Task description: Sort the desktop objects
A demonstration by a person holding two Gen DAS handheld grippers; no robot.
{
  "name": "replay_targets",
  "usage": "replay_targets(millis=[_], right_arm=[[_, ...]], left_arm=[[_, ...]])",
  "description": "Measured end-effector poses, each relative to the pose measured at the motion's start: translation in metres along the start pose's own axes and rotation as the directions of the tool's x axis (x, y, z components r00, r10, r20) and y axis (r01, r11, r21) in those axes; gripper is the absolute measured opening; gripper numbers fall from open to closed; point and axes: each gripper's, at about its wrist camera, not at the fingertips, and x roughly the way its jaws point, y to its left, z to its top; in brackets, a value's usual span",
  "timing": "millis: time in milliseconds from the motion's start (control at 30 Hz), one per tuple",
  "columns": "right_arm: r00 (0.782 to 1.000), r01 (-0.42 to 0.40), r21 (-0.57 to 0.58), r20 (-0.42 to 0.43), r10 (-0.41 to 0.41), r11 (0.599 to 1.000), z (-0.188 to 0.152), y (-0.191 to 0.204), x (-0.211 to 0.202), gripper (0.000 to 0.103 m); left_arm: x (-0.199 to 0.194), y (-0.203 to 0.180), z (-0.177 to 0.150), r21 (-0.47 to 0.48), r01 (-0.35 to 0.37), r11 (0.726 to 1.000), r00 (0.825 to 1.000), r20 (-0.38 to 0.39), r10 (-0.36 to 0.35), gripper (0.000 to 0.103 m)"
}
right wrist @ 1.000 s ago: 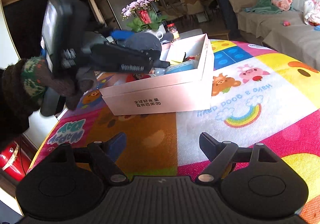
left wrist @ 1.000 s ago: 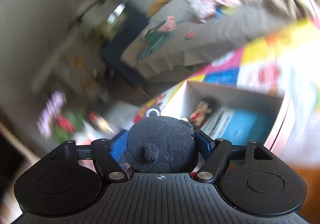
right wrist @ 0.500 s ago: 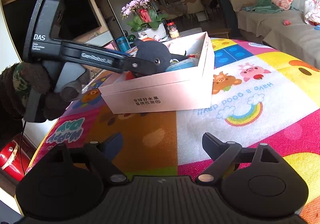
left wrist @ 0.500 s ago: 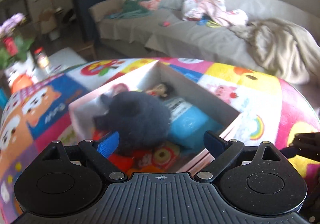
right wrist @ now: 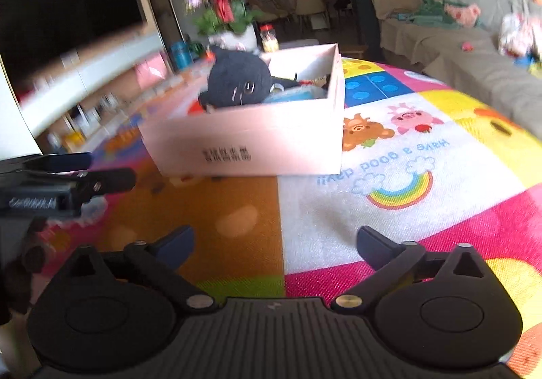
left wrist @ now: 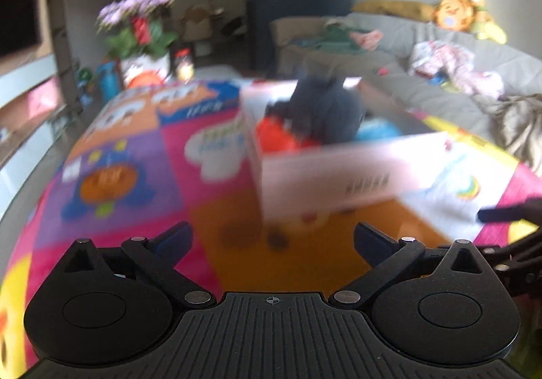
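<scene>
1. The left wrist view is smeared by motion blur: the print on the white cardboard box is unreadable there, and the things in it are mere blobs of red and blue.
2. In the right wrist view the box wall hides the lower part of its contents.
3. A dark grey plush toy sits in the box, rising above the rim, beside a blue object.
4. The box rests on a colourful cartoon play mat.
5. The left gripper is spreading, nothing between its fingers, above the mat short of the box.
6. The right gripper is also spreading and empty, over the mat.
7. A potted plant with purple flowers stands behind the box; a grey sofa strewn with clothes lies to the right.
</scene>
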Motion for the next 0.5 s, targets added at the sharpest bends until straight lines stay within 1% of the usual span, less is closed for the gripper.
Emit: replay_targets(millis=[67,100,167,200,267,300,367,433,500], right_arm=[[0.996,0.078,-0.065,-0.03,-0.08,0.995,0.001,0.014,0.007,0.103],[0.995,0.096,-0.076,-0.03,-0.099,0.992,0.002,0.017,0.009,0.103],[0.993,0.113,-0.046,-0.033,-0.114,0.993,0.004,0.018,0.013,0.103],[0.991,0.126,-0.029,-0.03,-0.127,0.992,0.005,0.016,0.014,0.103],[0.986,0.166,0.005,-0.024,-0.166,0.986,0.007,0.013,0.017,0.103],[0.982,0.186,0.017,-0.022,-0.186,0.982,0.008,0.013,0.019,0.103],[0.979,0.203,0.03,-0.021,-0.203,0.979,0.011,0.011,0.022,0.103],[0.978,0.209,0.028,-0.013,-0.209,0.978,0.012,0.012,0.025,0.103],[0.978,0.208,0.012,0.023,-0.208,0.978,0.009,0.013,0.026,0.103]], left_arm=[[0.007,-0.002,-0.009,-0.04,-0.046,0.998,0.998,-0.033,0.045,0.103],[0.01,-0.003,-0.011,-0.066,-0.062,0.996,0.998,-0.03,0.06,0.103],[0.015,-0.005,-0.016,-0.085,-0.069,0.994,0.998,-0.016,0.068,0.103],[0.019,-0.007,-0.017,-0.081,-0.07,0.994,0.997,-0.024,0.068,0.103],[0.025,-0.01,-0.019,-0.078,-0.087,0.993,0.994,-0.066,0.082,0.103],[0.026,-0.011,-0.019,-0.08,-0.093,0.992,0.994,-0.068,0.088,0.103],[0.026,-0.008,-0.021,-0.109,-0.098,0.989,0.993,-0.072,0.09,0.103],[0.026,-0.008,-0.021,-0.115,-0.096,0.989,0.994,-0.071,0.088,0.103],[0.026,-0.009,-0.022,-0.111,-0.102,0.989,0.993,-0.072,0.094,0.103]])
